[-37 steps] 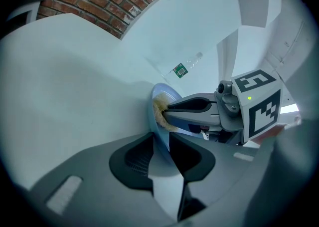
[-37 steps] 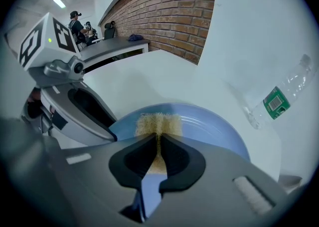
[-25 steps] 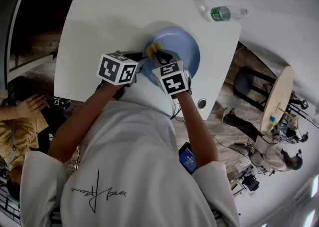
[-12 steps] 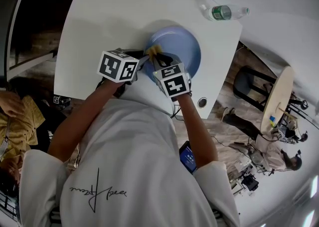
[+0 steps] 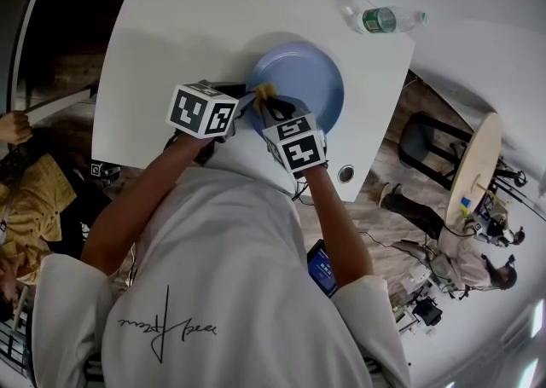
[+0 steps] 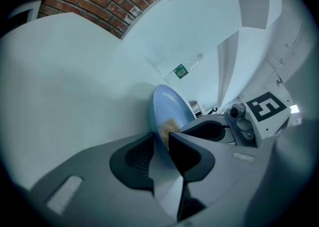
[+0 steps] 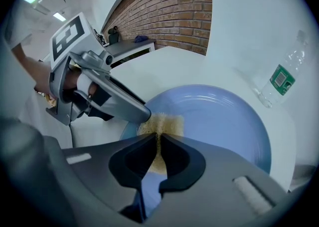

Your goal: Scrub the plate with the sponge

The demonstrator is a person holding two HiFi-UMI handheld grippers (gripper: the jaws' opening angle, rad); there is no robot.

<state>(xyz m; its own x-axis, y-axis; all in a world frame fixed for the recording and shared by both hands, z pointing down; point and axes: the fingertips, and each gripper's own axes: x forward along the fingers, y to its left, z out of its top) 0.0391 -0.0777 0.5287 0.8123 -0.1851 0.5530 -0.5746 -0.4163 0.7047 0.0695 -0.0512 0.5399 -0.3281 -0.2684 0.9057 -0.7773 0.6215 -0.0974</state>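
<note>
1. Plate (image 5: 309, 79) lies on the white surface (image 5: 188, 28), near the edge closest to the person. It is well apart from the plastic bottle (image 5: 388, 21) at the far corner.
2. Left claw (image 6: 160, 138) stands partly open but is not empty. Its jaws sit on either side of the plate's near-left rim and pinch it. This grip looks meant to stop the plate sliding or turning under the scrubbing.
3. Right claw (image 7: 158, 138) is nearly closed, its tips squeezing a yellowish sponge (image 7: 162, 121). It points steeply down, so the sponge's free end presses on the plate's inner face, just beside the left claw's tips.
4. Scrubbing this close to the pinched rim seems sensible, since the plate should be best braced against the push there.
5. The plate is round, pale blue and shallow, with a gently raised rim and a smooth, slightly glossy face. No dirt or foam shows on it, and I cannot tell whether it is wet.
</note>
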